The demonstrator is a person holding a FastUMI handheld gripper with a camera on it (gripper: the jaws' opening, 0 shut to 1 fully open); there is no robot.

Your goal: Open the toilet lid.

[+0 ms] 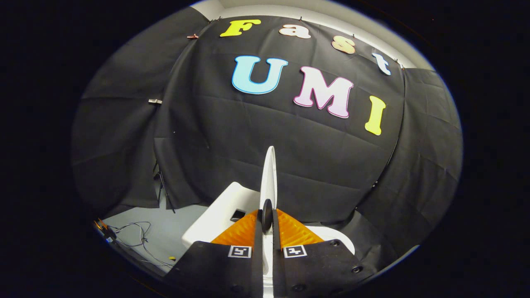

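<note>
Hand-held gripper (pixel 268 219) clamped on the rim of the toilet lid (pixel 269 178), which stands edge-on between the orange fingers (pixel 240 231). The lid appears rigid, smooth, probably slippery; the rim offers the best hold.

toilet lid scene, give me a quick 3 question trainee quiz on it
1. True or false: the hand-held gripper has its orange fingers pressed on the toilet lid.
2. Which way does the lid stand? A) flat on the seat B) raised, edge-on between the fingers C) lying on the floor
3. Fill in: beside the white toilet tank, on the grey floor, lies a loose ____.

Key: 1 true; 2 B; 3 cable
</note>
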